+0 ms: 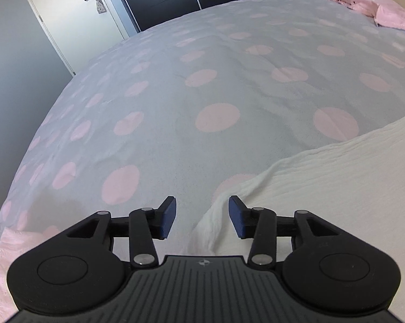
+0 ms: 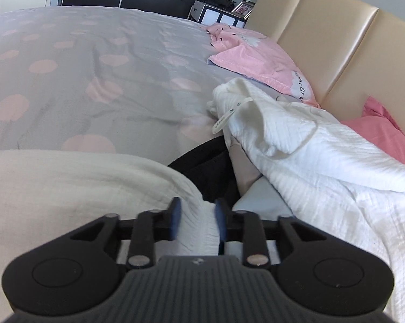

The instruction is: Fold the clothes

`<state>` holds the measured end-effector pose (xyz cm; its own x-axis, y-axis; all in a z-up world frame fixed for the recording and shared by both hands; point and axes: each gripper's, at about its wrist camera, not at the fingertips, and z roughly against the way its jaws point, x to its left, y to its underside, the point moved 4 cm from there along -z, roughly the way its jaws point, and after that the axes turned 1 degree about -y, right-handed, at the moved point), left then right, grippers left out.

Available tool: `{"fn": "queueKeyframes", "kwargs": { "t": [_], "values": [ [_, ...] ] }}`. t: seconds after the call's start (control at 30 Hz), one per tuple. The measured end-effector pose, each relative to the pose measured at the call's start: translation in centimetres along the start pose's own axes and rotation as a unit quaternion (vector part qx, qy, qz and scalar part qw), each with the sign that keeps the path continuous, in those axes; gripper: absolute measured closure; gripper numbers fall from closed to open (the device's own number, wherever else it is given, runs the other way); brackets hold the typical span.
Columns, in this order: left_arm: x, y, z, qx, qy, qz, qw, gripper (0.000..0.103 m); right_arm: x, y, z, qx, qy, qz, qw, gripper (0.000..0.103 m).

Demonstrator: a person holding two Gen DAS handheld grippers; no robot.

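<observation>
A cream crinkled garment (image 1: 337, 183) lies flat on the bed at the lower right of the left wrist view. My left gripper (image 1: 202, 218) is open and empty, hovering at the garment's left corner. In the right wrist view the same cream garment (image 2: 76, 183) spreads to the left. My right gripper (image 2: 197, 219) has its jaws closed on the garment's right edge, with cloth bunched between the blue pads (image 2: 175, 218).
The bed has a grey cover with pink dots (image 1: 216, 94). A crumpled white garment with a label (image 2: 310, 156) and a dark garment (image 2: 205, 167) lie to the right. Pink pillows (image 2: 259, 62) rest against a beige headboard (image 2: 323, 40). A door (image 1: 76, 8) and dark wardrobe stand beyond.
</observation>
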<state>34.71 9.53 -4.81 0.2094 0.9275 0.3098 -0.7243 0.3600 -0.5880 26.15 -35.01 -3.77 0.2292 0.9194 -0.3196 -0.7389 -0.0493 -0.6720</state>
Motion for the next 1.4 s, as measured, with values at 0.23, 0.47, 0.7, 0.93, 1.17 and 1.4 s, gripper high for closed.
{"fn": "queueKeyframes", "kwargs": {
  "t": [0.23,0.47,0.7,0.93,1.17,1.4],
  "values": [
    [1.5,1.8,5.3,-0.002,0.025,0.001,0.9997,0.054,-1.3,0.3,5.5,-0.028,-0.025,0.0,0.999,0.057],
    [2.4,7.4,8.2,0.048,0.057,0.053,0.9958,0.054,-1.7,2.0,11.7,-0.043,-0.078,0.001,0.996,0.052],
    [1.7,12.0,6.3,0.089,0.063,0.092,0.9897,0.054,-3.2,4.3,17.4,-0.058,-0.125,-0.088,0.987,0.046],
    [1.3,13.2,4.2,0.116,0.059,0.079,0.9883,0.075,-2.7,6.6,18.9,-0.031,-0.153,-0.145,0.977,0.045],
    [4.8,11.3,5.5,0.11,0.058,0.123,0.9845,0.097,-3.7,6.6,18.3,-0.031,-0.13,-0.138,0.981,0.045],
    [10.4,7.5,7.2,0.065,0.016,0.15,0.9864,0.097,-3.5,6.0,16.0,-0.009,-0.125,-0.135,0.983,0.045]
  ]
}}
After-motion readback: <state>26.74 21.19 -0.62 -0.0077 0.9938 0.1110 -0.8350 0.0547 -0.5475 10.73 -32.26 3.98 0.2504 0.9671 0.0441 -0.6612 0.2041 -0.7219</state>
